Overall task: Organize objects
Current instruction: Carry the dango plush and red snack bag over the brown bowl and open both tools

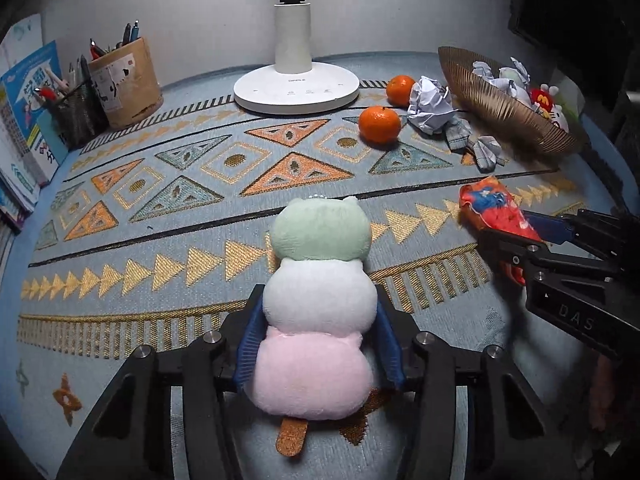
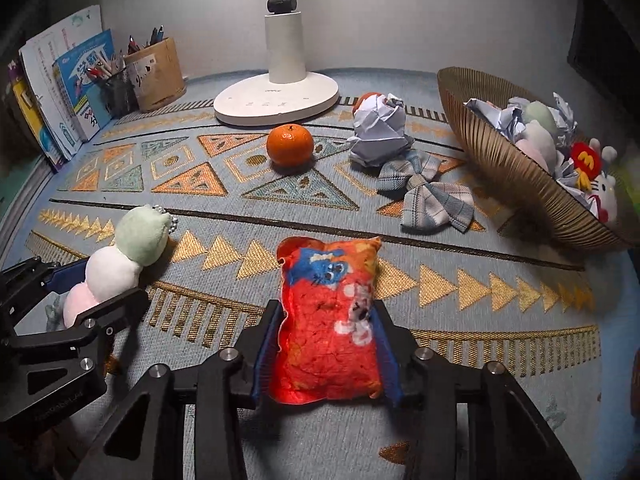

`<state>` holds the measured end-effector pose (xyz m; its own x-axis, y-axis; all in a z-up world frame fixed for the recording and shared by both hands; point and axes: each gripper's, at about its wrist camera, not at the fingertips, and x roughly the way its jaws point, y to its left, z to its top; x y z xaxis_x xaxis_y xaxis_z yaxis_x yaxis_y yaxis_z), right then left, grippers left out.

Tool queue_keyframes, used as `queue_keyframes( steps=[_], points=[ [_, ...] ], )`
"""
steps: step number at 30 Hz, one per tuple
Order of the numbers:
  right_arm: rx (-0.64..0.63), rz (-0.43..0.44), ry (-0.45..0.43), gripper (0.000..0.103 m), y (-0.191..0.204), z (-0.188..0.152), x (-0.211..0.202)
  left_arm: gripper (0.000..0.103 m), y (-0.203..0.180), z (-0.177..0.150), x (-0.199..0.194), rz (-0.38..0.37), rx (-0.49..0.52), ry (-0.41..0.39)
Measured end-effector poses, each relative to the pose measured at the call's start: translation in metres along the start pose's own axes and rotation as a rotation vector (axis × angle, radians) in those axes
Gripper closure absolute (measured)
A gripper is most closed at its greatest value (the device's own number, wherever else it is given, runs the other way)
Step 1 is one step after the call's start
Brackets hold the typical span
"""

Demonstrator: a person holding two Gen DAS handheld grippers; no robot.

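The left gripper [image 1: 316,344] has its blue pads pressed against the sides of a dango plush [image 1: 318,308] — 3 stacked balls, green, white and pink, on a short brown stick — which lies on the patterned table mat [image 1: 160,208]. The right gripper [image 2: 326,344] is likewise clamped on a red-orange snack-bag plush [image 2: 330,320], its pads squeezing the lower half while the top sticks out ahead. Both toys sit low over the mat; whether either is lifted clear I cannot tell.

The ribbed gold basket [image 2: 516,176] at the right already holds crumpled paper, a pastel plush and a white cat plush, so the sorting looks partly done. Still loose on the mat are 2 mandarins [image 1: 379,124], a crumpled paper ball [image 2: 380,132] and a plaid fabric bow [image 2: 432,196], plus the 2 toys in hand.

For room: the wide centre of the mat is open, but the route to the basket from the right gripper runs past the bow and paper ball just before the basket's near rim. The desk lamp's base [image 1: 296,88] stands at the back, and pen holders [image 1: 120,80] and books [image 1: 28,120] crowd the left edge — well apart from either gripper.
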<state>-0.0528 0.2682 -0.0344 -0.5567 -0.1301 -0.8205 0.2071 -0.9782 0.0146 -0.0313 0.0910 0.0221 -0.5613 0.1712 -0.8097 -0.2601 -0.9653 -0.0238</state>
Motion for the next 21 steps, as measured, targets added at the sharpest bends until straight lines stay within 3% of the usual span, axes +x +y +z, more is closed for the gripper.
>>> queue_keyframes(
  steps=[3, 9, 15, 21],
  points=[
    [0.043, 0.078, -0.025, 0.066, -0.008, -0.003, -0.009, 0.056, -0.008, 0.002, -0.009, 0.0, 0.02, -0.032],
    [0.083, 0.143, -0.092, 0.066, -0.021, -0.009, -0.036, 0.056, -0.029, 0.014, -0.026, -0.032, 0.043, -0.08],
    [0.135, 0.146, -0.141, 0.066, -0.054, -0.012, -0.065, 0.056, -0.059, 0.033, -0.041, -0.077, 0.047, -0.154],
    [0.243, 0.127, -0.188, 0.066, -0.115, -0.011, -0.093, 0.056, -0.096, 0.053, -0.042, -0.163, 0.041, -0.207]
  ],
)
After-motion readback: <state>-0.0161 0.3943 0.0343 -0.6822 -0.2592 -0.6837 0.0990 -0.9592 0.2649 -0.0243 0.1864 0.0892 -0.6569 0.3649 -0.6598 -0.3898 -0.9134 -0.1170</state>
